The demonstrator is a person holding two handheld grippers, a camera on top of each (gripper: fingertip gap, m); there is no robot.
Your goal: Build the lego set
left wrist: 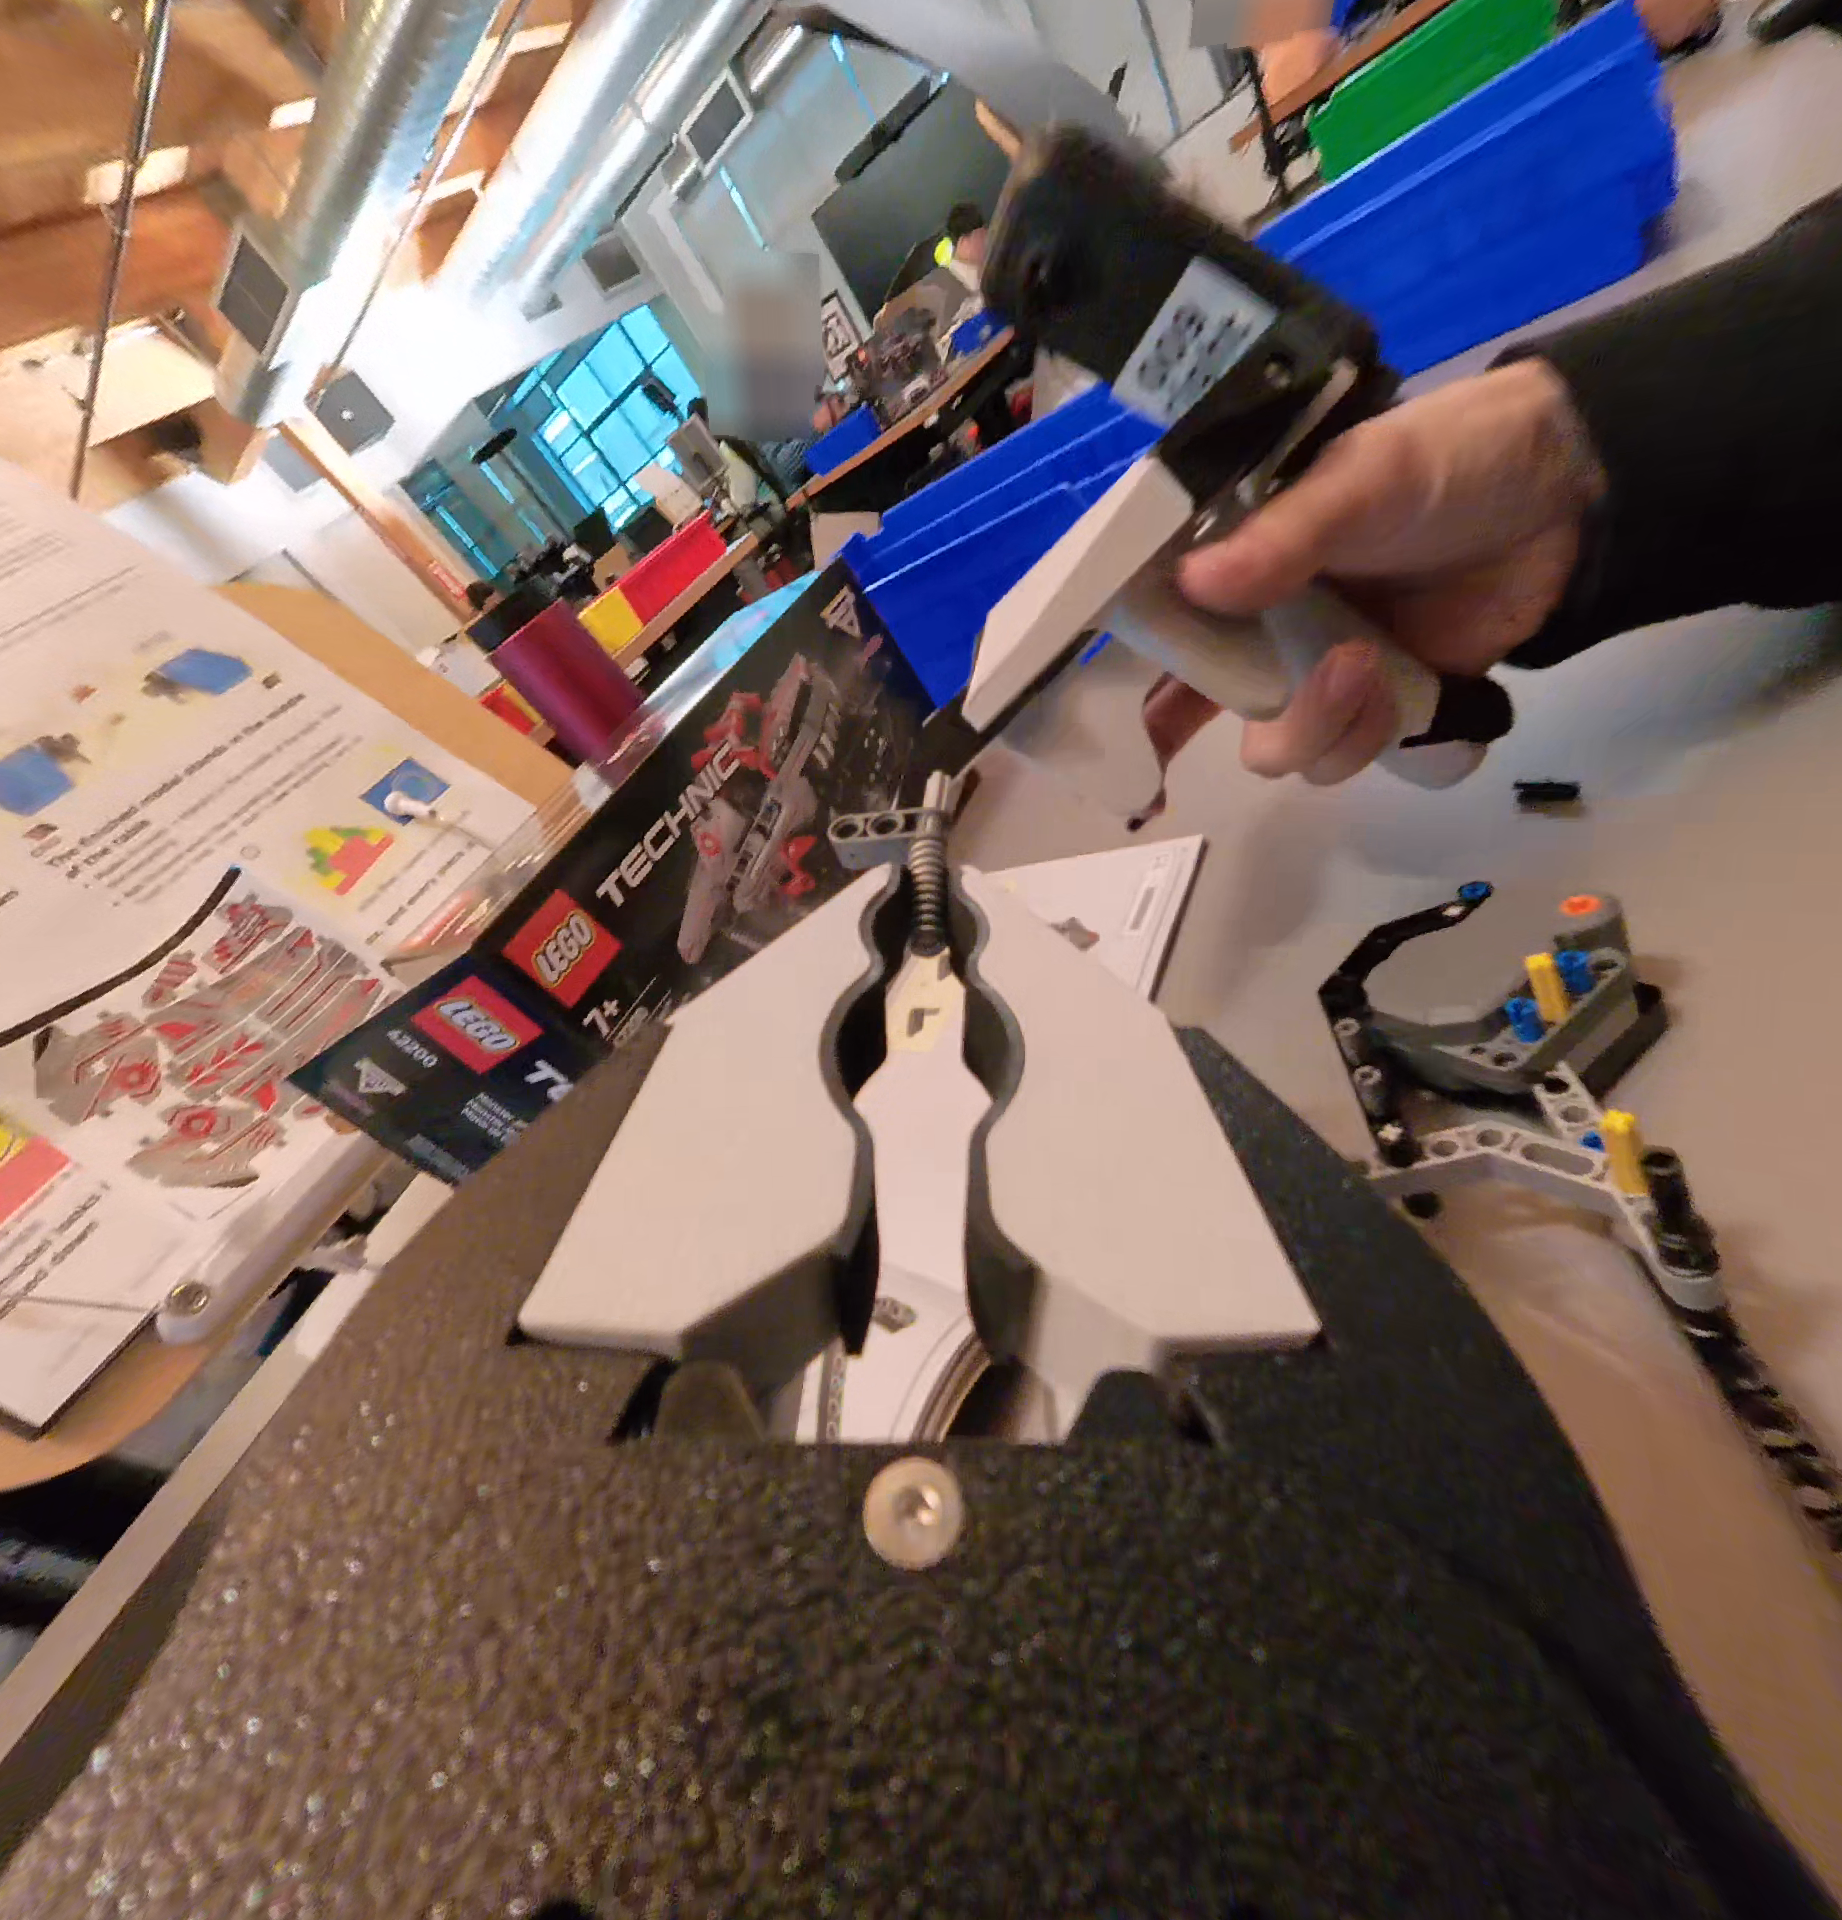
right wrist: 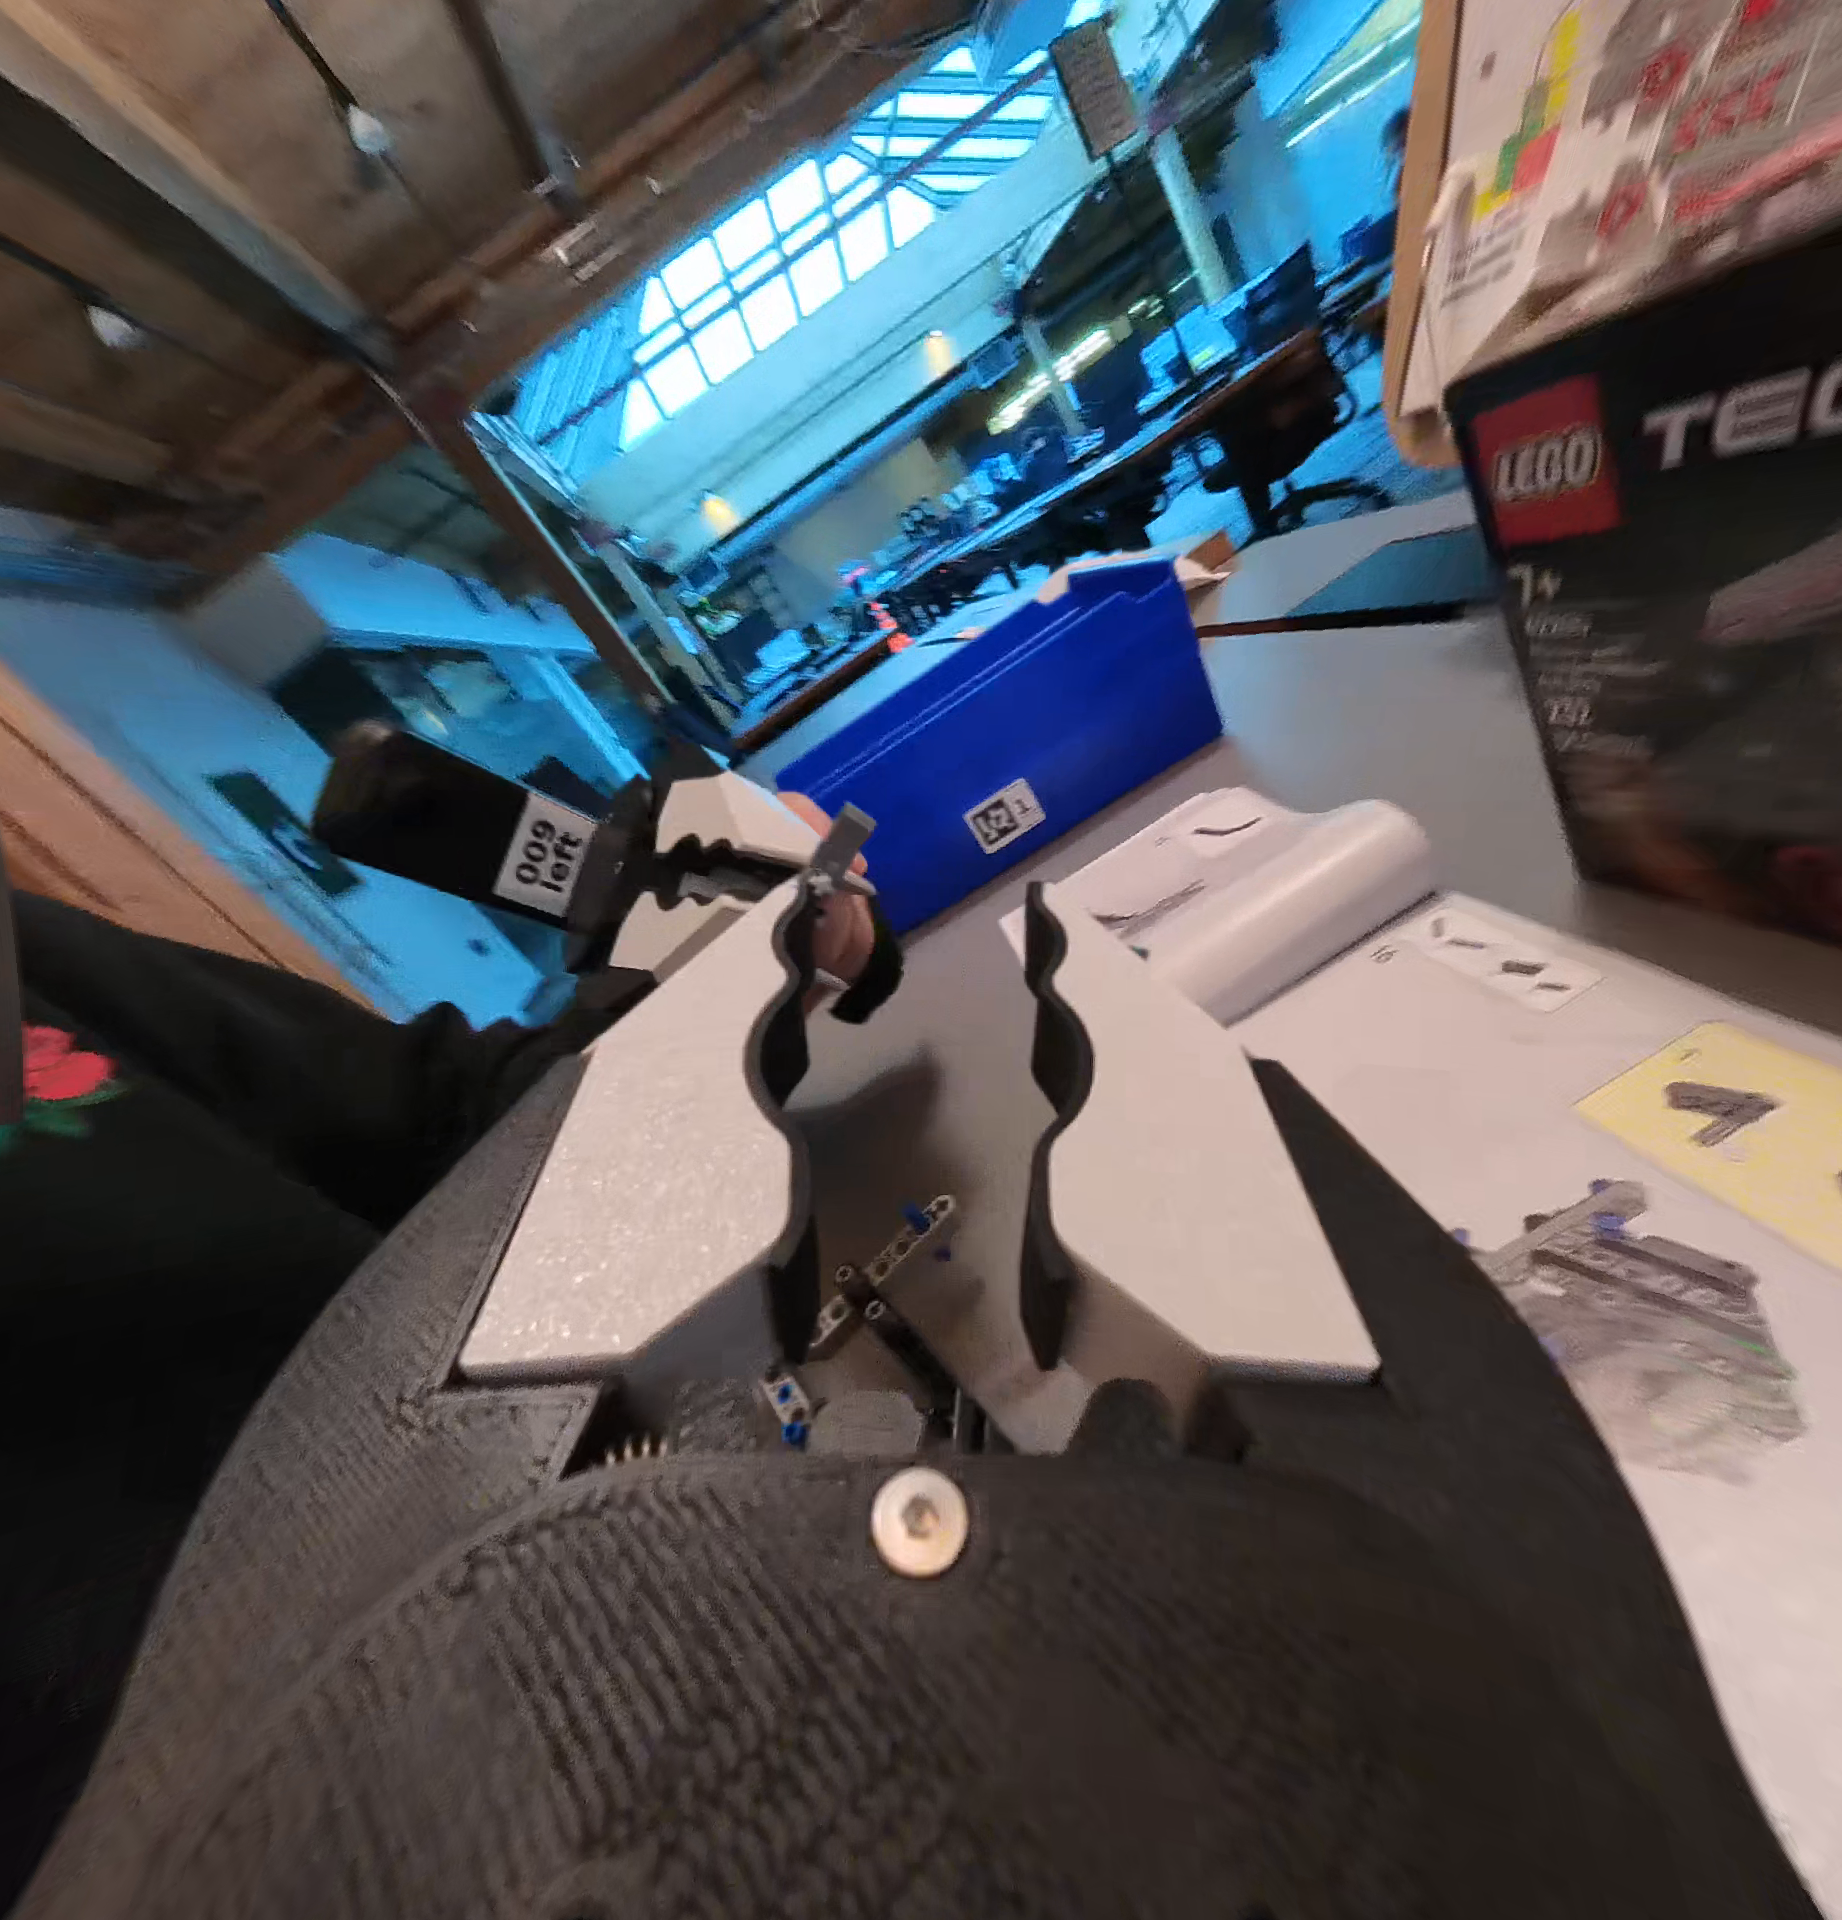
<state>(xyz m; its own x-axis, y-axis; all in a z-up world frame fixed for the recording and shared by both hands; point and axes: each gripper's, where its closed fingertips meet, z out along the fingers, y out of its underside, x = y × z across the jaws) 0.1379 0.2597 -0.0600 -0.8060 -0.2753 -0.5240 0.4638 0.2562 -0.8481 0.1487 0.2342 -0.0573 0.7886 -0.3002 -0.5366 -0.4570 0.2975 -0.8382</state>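
Observation:
My left gripper (left wrist: 927,899) is shut on a grey spring shock absorber (left wrist: 925,883), with a short grey beam (left wrist: 873,828) at its far end, held above the table. It also shows in the right wrist view (right wrist: 751,868), holding the same piece (right wrist: 842,847). My right gripper (right wrist: 917,935) is open and empty, its jaws well apart. In the left wrist view it (left wrist: 1083,592) hovers in a hand just beyond the held piece. A partly built grey and black model (left wrist: 1519,1070) with blue and yellow pins lies on the table at the right. Part of it shows under the right gripper (right wrist: 881,1288).
The black set box (left wrist: 688,883) stands behind the held piece and shows in the right wrist view (right wrist: 1675,644). Printed sheets (left wrist: 169,831) lie at the left. Blue bins (left wrist: 1468,229) (right wrist: 1000,727) stand at the back. An open instruction booklet (right wrist: 1416,997) lies on the table. Left and right tips are no more than a few centimetres apart.

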